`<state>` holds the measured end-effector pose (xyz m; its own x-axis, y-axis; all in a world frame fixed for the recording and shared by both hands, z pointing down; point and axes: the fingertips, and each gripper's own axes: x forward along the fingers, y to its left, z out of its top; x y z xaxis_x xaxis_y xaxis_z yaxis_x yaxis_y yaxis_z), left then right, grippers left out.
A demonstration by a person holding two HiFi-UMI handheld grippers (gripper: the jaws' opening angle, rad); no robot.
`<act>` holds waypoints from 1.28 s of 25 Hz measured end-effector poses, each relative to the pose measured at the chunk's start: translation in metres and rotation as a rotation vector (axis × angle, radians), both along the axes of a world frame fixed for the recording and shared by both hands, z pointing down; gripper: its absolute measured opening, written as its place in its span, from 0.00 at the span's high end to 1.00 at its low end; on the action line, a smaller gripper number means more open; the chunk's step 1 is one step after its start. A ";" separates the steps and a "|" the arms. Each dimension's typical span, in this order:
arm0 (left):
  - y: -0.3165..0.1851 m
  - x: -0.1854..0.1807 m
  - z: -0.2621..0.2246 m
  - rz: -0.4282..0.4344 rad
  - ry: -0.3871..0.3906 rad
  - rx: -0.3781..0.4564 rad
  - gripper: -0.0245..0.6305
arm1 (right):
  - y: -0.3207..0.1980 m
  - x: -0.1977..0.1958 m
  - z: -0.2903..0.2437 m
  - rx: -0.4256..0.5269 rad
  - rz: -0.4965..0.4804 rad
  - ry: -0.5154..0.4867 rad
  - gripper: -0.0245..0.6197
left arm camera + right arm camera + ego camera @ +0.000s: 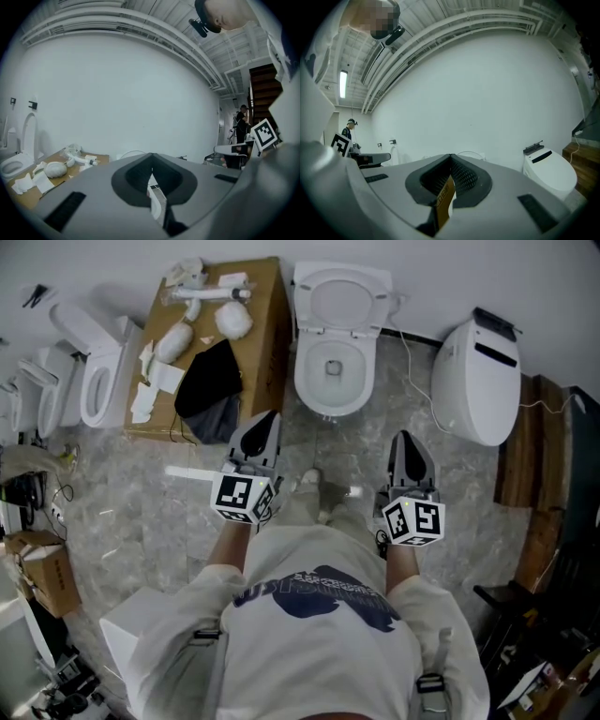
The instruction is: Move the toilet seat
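Observation:
A white toilet stands against the far wall, straight ahead of me. Its seat is tipped up against the back, leaving the bowl uncovered. Both grippers hover over the marble floor, short of the bowl and touching nothing. My left gripper points at the bowl's left side, jaws shut and empty. My right gripper is off to the bowl's right, also shut and empty. In the left gripper view the shut jaws hide all but the raised seat's top arc. The right gripper view shows the same past its jaws.
A cardboard box left of the toilet carries white fittings and a black cloth. More toilets line the left wall. A closed white toilet stands at the right, beside wooden boards. A person stands far off.

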<state>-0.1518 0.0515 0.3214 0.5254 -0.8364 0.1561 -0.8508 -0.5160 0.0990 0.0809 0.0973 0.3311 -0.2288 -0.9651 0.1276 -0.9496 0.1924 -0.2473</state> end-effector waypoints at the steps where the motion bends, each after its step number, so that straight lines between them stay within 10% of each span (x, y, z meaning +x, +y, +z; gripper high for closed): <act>1: 0.009 0.003 0.000 -0.005 0.000 0.001 0.96 | 0.008 0.002 0.001 -0.002 -0.010 -0.001 0.95; 20: 0.196 0.046 -0.022 -0.123 0.023 0.032 0.96 | 0.181 0.044 -0.007 0.034 -0.083 -0.030 0.95; 32: 0.237 0.056 -0.042 -0.159 0.039 0.199 0.96 | 0.223 0.024 -0.043 0.211 0.032 0.160 0.95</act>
